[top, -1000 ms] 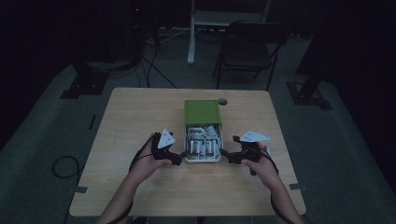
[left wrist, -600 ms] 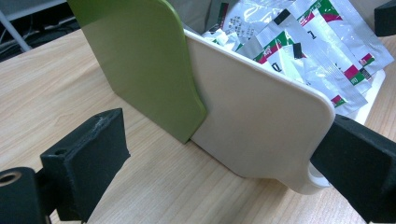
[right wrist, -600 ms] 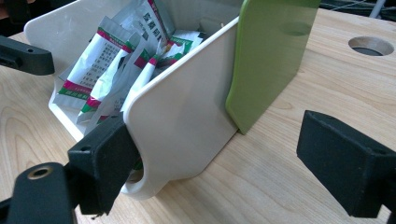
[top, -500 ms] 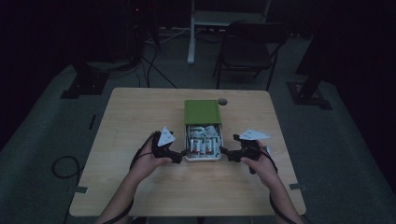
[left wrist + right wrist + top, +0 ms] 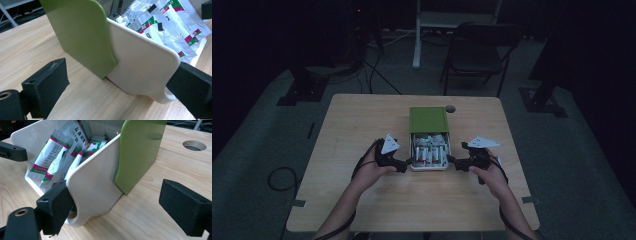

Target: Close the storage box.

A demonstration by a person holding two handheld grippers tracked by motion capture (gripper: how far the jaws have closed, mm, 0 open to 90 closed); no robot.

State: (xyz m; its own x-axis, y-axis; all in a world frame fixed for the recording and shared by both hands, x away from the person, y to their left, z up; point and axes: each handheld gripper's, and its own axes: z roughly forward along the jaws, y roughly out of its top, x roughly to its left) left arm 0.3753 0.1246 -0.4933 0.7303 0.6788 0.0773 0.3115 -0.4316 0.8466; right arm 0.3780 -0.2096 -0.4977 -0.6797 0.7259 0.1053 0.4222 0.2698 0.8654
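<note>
While the room around it lay dim, the wooden surface [image 5: 362, 125] carried a white drawer box [image 5: 430, 161] near its middle, half drawn out of a green sleeve [image 5: 428, 120] that sat on the far side of it. The drawer held a loose heap of foil sachets [image 5: 429, 150] printed in green, red and white, some leaning against the drawer walls.

At the drawer's left side sat the left gripper [image 5: 408, 162], held in the person's left hand [image 5: 372, 170]. In the left gripper view its fingers [image 5: 47, 85] stood wide apart: one black pad rested free over the bare wood, well clear of the green sleeve [image 5: 82, 32], and the other met the rounded near corner of the white drawer box [image 5: 140, 67] by its finger hole. Nothing was clamped between them.

At the drawer's right side sat the right gripper [image 5: 452, 161], held in the right hand [image 5: 492, 175]. In the right gripper view its fingers [image 5: 55, 207] were likewise spread wide, one pad against the drawer's near corner at the cut-out, the other standing apart over the wood beside the green sleeve [image 5: 137, 152]. The sachets [image 5: 57, 160] showed inside the drawer box [image 5: 95, 185].

A round hole [image 5: 194, 145] was cut in the surface beyond the sleeve. A dark chair [image 5: 479, 50] stood on the floor past the far edge.
</note>
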